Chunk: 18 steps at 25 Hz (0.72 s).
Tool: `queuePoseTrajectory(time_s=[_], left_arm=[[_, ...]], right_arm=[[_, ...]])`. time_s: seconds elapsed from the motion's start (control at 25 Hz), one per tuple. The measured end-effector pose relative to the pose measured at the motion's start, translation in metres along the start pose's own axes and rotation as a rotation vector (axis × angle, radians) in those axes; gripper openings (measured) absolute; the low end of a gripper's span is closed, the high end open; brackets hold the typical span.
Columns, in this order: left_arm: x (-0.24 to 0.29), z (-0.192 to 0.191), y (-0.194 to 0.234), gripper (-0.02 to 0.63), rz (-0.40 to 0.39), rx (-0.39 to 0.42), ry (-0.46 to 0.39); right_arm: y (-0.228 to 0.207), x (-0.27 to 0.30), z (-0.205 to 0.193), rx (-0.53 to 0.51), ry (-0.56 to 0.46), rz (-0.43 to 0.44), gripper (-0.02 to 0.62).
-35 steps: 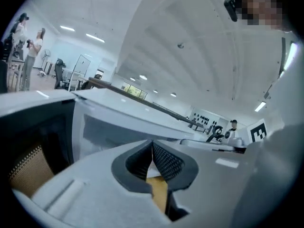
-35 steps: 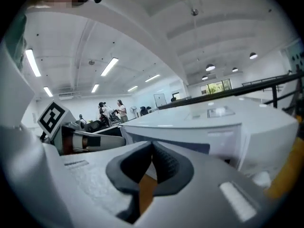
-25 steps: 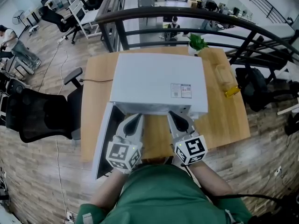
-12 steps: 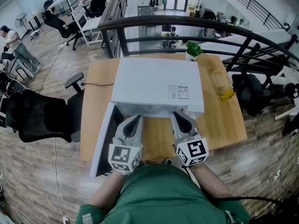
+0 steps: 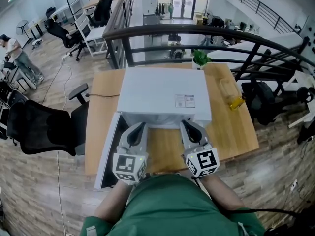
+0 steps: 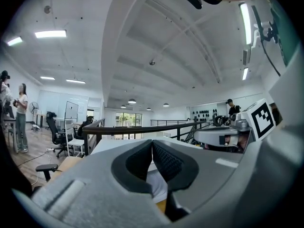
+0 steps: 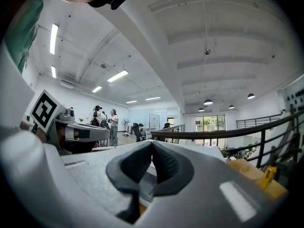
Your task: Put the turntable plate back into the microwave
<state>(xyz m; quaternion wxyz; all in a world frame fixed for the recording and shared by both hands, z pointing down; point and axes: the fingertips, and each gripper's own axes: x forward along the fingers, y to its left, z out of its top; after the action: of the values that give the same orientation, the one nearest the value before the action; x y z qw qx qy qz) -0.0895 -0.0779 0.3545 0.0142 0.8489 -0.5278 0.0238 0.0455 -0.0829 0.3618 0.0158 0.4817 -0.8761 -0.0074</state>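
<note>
A white microwave [image 5: 165,95] stands on a wooden table [image 5: 231,127], its door [image 5: 109,149] swung open to the left. No view shows the turntable plate. My left gripper [image 5: 140,126] and right gripper [image 5: 186,124] are held side by side and level, with their tips at the front edge of the oven's opening. Both are shut, and nothing shows between the pads. In the left gripper view the jaws [image 6: 152,144] meet in front of the microwave's white top [image 6: 107,145]. The right gripper view shows its jaws [image 7: 152,144] pressed together the same way.
On the table's right side lie a clear container [image 5: 227,86] and a yellow item [image 5: 236,102]. A small plant [image 5: 199,58] stands behind the microwave. A black railing [image 5: 197,33] curves behind the table, and a black office chair [image 5: 42,127] stands on the left.
Both grippers have lifted slightly in front of the microwave's opening and stay shut. The head view has tilted a little, so the microwave sits lower in the picture.
</note>
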Motion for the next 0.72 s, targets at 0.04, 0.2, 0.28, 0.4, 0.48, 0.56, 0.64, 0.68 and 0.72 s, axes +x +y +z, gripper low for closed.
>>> queuePoseTrajectory(time_s=[0.04, 0.2, 0.28, 0.4, 0.48, 0.56, 0.64, 0.68, 0.72], left_arm=[[0.000, 0.001, 0.001, 0.011, 0.003, -0.001, -0.002], [0.002, 0.000, -0.002, 0.012, -0.008, 0.002, -0.006], [0.004, -0.003, -0.006, 0.011, -0.021, 0.006, 0.001], [0.007, -0.006, -0.010, 0.012, -0.031, 0.006, 0.007], [0.008, -0.007, -0.010, 0.012, -0.033, 0.005, 0.010], [0.009, -0.008, -0.010, 0.011, -0.032, 0.004, 0.013], [0.010, -0.009, -0.009, 0.012, -0.032, 0.003, 0.018], [0.011, -0.011, -0.009, 0.012, -0.032, 0.002, 0.021], [0.011, -0.013, -0.009, 0.012, -0.032, 0.001, 0.025]], right_arm=[[-0.001, -0.001, 0.000, 0.006, 0.002, -0.002, 0.005], [-0.002, -0.003, -0.003, 0.018, 0.015, 0.013, 0.003], [-0.001, -0.003, -0.005, 0.015, 0.022, 0.022, 0.004], [-0.001, -0.002, -0.006, 0.011, 0.026, 0.024, 0.003], [-0.003, -0.002, -0.007, 0.013, 0.026, 0.022, 0.003], [-0.004, -0.002, -0.007, 0.013, 0.028, 0.020, 0.003], [-0.004, 0.000, -0.007, 0.011, 0.026, 0.022, 0.003], [-0.004, 0.001, -0.008, 0.011, 0.025, 0.024, 0.005], [-0.004, 0.002, -0.009, 0.012, 0.026, 0.025, 0.003]])
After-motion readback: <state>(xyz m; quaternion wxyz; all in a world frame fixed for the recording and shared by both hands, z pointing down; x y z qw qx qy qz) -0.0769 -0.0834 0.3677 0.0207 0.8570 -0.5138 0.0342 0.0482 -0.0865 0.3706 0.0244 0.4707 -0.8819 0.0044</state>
